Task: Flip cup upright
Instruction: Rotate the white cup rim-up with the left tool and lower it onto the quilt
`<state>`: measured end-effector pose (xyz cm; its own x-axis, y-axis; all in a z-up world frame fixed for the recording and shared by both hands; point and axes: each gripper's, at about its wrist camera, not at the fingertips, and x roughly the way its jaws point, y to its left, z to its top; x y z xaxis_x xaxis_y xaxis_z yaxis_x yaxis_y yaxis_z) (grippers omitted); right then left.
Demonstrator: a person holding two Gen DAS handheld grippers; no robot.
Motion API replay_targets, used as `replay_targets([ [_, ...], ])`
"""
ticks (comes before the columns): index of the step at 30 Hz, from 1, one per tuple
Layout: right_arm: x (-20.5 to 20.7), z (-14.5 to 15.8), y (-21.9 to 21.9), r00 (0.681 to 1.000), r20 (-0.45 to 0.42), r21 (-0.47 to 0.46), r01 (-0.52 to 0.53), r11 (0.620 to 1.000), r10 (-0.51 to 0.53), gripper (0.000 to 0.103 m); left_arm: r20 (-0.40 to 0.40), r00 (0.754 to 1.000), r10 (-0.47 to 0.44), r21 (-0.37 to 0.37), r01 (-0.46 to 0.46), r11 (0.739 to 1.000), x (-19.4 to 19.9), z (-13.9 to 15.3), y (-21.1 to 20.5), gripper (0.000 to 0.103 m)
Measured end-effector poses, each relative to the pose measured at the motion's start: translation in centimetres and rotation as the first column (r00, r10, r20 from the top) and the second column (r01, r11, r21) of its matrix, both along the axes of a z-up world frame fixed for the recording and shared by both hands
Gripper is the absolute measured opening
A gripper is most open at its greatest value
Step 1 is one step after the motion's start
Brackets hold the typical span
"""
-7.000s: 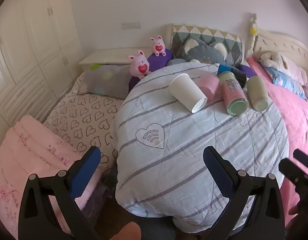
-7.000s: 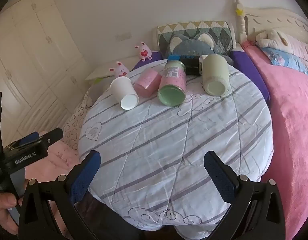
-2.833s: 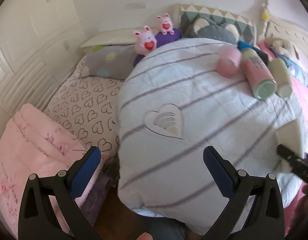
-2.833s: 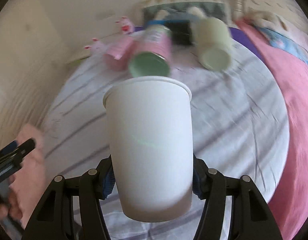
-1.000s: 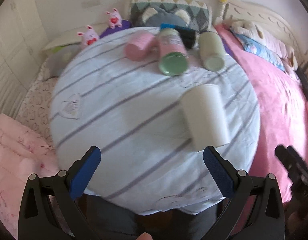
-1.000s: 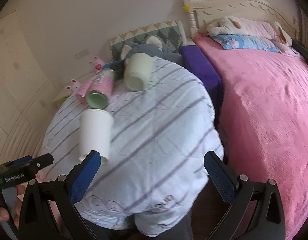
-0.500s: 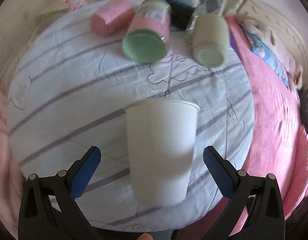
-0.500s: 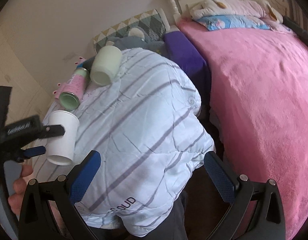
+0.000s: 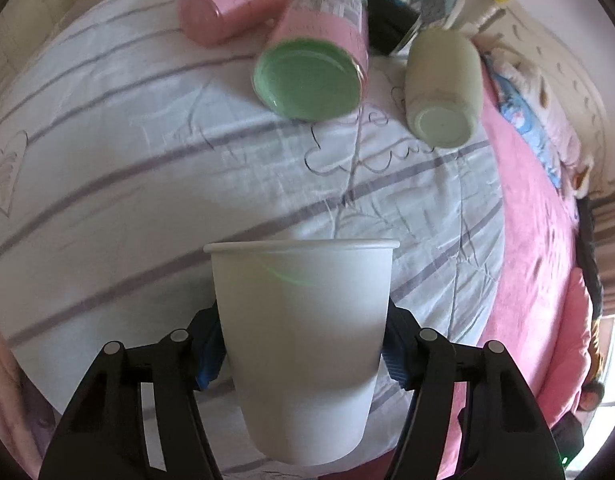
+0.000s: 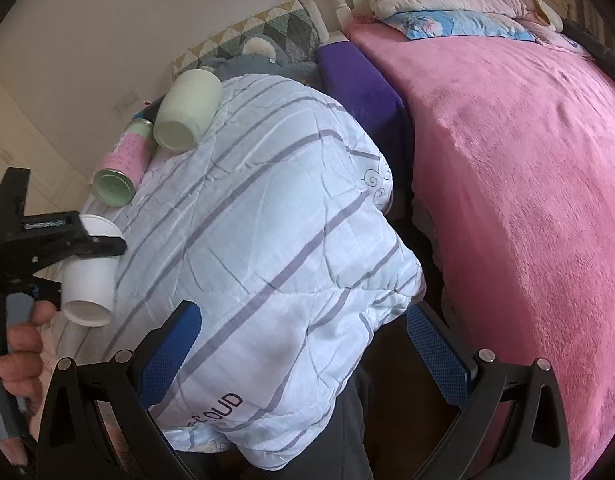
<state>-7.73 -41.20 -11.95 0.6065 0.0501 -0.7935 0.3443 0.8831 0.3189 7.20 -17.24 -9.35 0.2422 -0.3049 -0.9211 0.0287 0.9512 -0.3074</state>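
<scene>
A white paper cup sits between the blue pads of my left gripper, which is shut on its lower body. In the left wrist view its rim points away from me, toward the striped quilt. In the right wrist view the same cup lies on its side at the left, clamped in the left gripper, its base toward the camera. My right gripper is open and empty, over the quilt's near edge.
On the quilt's far side lie a pink cup, a pink can with a green end and a pale green cup, all on their sides. A pink blanket covers the bed to the right. Pillows and plush toys line the headboard.
My left gripper has moved in and closed on the white cup, which half a second ago lay loose between its open jaws. The right gripper has stayed back, open.
</scene>
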Motion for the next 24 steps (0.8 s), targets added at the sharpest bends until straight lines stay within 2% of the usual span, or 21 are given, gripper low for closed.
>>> replay_targets([
  [1, 0.0, 0.0, 0.1, 1.0, -0.001, 0.0, 0.001, 1.0, -0.001, 0.103, 0.018, 1.0, -0.006, -0.001, 0.006, 1.0, -0.1, 0.2, 0.4, 0.065],
  [4, 0.2, 0.1, 0.7, 1.0, -0.003, -0.001, -0.003, 1.0, 0.003, 0.103, 0.138, 0.99, -0.042, 0.025, 0.038, 0.999, -0.8, 1.6, 2.1, 0.065],
  [7, 0.4, 0.1, 1.8, 1.0, -0.007, -0.008, -0.021, 1.0, 0.021, 0.103, 0.326, 0.94, -0.098, 0.121, 0.061, 0.991, -1.8, 3.5, 3.9, 0.065],
  [8, 0.6, 0.0, 2.2, 0.999, -0.011, -0.008, -0.03, 1.0, 0.03, 0.103, 0.414, 0.904, -0.11, 0.151, 0.051, 0.987, -1.8, 4.2, 5.0, 0.065],
  [10, 0.8, -0.2, 3.0, 0.999, -0.023, -0.003, -0.044, 0.999, 0.044, 0.103, 0.527, 0.843, -0.108, 0.17, 0.02, 0.985, -1.5, 4.7, 6.6, 0.065],
  [11, 0.9, -0.3, 3.5, 0.998, -0.029, -0.006, -0.05, 0.999, 0.05, 0.103, 0.577, 0.81, -0.108, 0.167, 0.013, 0.986, -1.2, 4.7, 7.2, 0.065],
  [12, 1.0, -0.4, 4.0, 0.998, -0.037, -0.011, -0.058, 0.998, 0.057, 0.103, 0.634, 0.766, -0.111, 0.151, 0.018, 0.988, -0.9, 4.7, 8.0, 0.065],
  [14, 1.2, -0.3, 4.8, 0.997, -0.042, -0.016, -0.07, 0.997, 0.069, 0.103, 0.701, 0.703, -0.12, 0.17, -0.002, 0.985, -0.2, 4.2, 9.0, 0.065],
  [15, 1.1, -0.1, 5.1, 0.996, -0.043, -0.02, -0.074, 0.997, 0.073, 0.103, 0.715, 0.688, -0.125, 0.177, -0.005, 0.984, 0.2, 3.8, 9.2, 0.065],
  [16, 1.1, 0.1, 5.5, 0.996, -0.042, -0.029, -0.075, 0.997, 0.074, 0.103, 0.713, 0.69, -0.12, 0.172, -0.006, 0.985, 0.8, 3.2, 9.8, 0.066],
  [19, 0.9, 0.6, 6.0, 0.997, -0.046, -0.046, -0.066, 0.997, 0.064, 0.103, 0.629, 0.774, -0.072, 0.108, 0.005, 0.994, 2.7, 1.6, 11.1, 0.066],
  [20, 0.8, 0.8, 5.9, 0.997, -0.049, -0.054, -0.058, 0.997, 0.055, 0.103, 0.618, 0.784, -0.061, 0.097, 0.001, 0.995, 2.4, 1.2, 11.4, 0.066],
  [22, 0.6, 1.0, 5.7, 0.998, -0.053, -0.063, -0.033, 0.997, 0.03, 0.103, 0.624, 0.781, -0.043, 0.076, -0.005, 0.997, 1.6, 1.3, 12.1, 0.066],
  [24, 0.5, 1.2, 5.6, 0.998, -0.055, -0.067, -0.019, 0.998, 0.015, 0.103, 0.629, 0.775, -0.056, 0.093, -0.003, 0.996, 0.8, 1.2, 12.0, 0.066],
])
